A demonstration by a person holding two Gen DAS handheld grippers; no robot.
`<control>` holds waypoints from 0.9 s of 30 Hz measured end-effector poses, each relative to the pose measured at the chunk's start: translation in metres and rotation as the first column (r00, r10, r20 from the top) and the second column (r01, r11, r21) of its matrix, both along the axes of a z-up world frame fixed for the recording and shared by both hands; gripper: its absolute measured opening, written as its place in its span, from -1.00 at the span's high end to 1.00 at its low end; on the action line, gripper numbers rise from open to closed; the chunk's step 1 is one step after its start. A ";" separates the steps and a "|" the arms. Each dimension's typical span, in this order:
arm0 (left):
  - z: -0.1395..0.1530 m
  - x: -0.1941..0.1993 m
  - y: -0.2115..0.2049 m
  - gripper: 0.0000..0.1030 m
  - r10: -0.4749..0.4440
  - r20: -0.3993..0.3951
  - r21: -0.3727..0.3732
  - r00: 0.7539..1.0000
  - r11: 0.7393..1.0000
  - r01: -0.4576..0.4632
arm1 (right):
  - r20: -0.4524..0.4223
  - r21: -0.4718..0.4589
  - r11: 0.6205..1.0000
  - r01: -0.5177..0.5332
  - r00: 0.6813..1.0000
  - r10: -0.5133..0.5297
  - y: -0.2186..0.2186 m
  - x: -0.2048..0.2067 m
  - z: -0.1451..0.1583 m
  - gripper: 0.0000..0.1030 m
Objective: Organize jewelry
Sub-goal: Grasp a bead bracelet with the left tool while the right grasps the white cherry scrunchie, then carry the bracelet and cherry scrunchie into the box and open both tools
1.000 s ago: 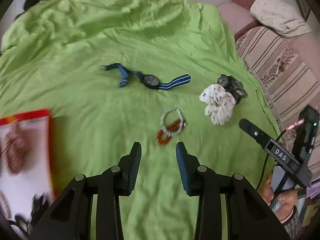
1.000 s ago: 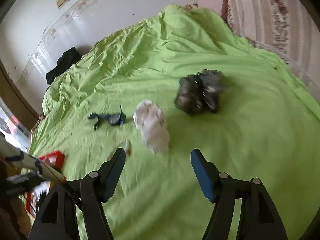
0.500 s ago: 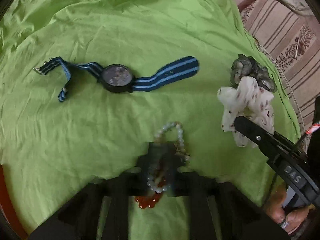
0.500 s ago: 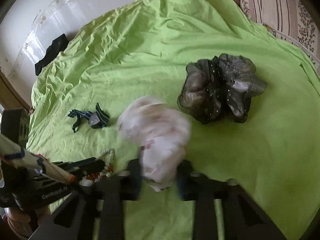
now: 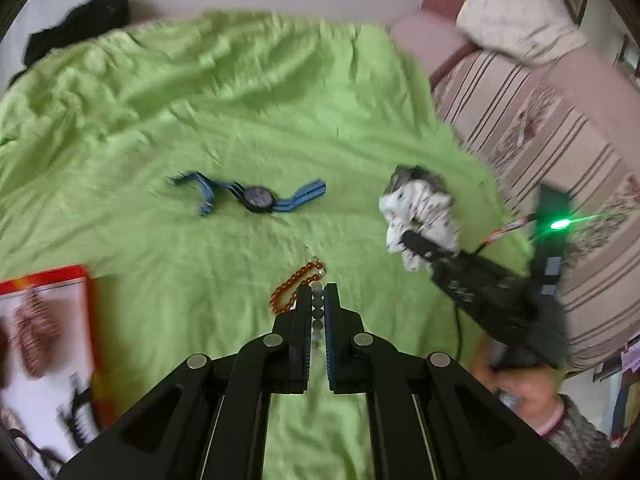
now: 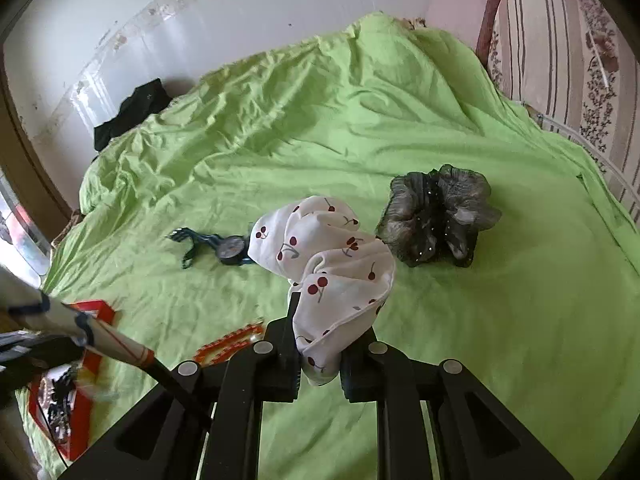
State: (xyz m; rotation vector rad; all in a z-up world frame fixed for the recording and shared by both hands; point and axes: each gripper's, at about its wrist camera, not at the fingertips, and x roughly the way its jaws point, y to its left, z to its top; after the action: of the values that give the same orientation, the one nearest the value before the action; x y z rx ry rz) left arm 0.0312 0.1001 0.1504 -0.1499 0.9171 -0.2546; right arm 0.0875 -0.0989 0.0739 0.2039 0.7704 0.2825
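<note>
My left gripper (image 5: 317, 294) is shut on a pale bead bracelet (image 5: 317, 308), held above the green sheet. An orange bead bracelet (image 5: 294, 285) lies on the sheet just left of its tips, also seen in the right wrist view (image 6: 230, 342). My right gripper (image 6: 320, 316) is shut on a white cherry-print scrunchie (image 6: 324, 256) and holds it off the sheet; it shows in the left wrist view (image 5: 420, 216) too. A dark grey scrunchie (image 6: 438, 216) lies on the sheet to the right. A blue-striped watch (image 5: 256, 198) lies further back.
A red-rimmed white box (image 5: 40, 344) with jewelry in it sits at the left edge of the green sheet (image 5: 240, 120). A striped sofa (image 5: 560, 140) runs along the right. Black cloth (image 5: 76, 24) lies at the far left by the wall.
My left gripper closed on the pale bracelet and lifted it, leaving the orange one on the sheet. My right gripper closed on the white scrunchie and raised it.
</note>
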 end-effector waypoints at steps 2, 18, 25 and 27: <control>0.020 -0.020 0.014 0.89 0.019 0.025 -0.020 1.000 1.000 -0.018 | 0.008 0.003 1.000 -0.006 1.000 0.006 0.004 -0.012 0.005 0.69; 0.049 -0.176 0.217 0.89 0.403 0.085 -0.016 0.911 0.915 -0.403 | -0.088 0.002 0.976 -0.218 0.972 0.217 0.104 -0.133 -0.002 0.69; -0.022 -0.153 0.269 0.89 0.488 -0.025 -0.161 0.872 0.859 -0.486 | -0.117 0.003 0.936 -0.352 0.930 0.350 0.174 -0.148 0.022 0.69; -0.039 -0.145 0.281 0.89 0.500 -0.053 -0.199 0.865 0.843 -0.499 | -0.125 0.011 0.916 -0.400 0.909 0.399 0.200 -0.151 0.028 0.69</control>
State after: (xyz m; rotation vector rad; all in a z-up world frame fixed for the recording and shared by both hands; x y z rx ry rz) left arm -0.1138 0.3814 0.1119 -0.5754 0.8172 0.1404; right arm -0.0630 0.1007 0.1022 0.0464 0.9369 0.6583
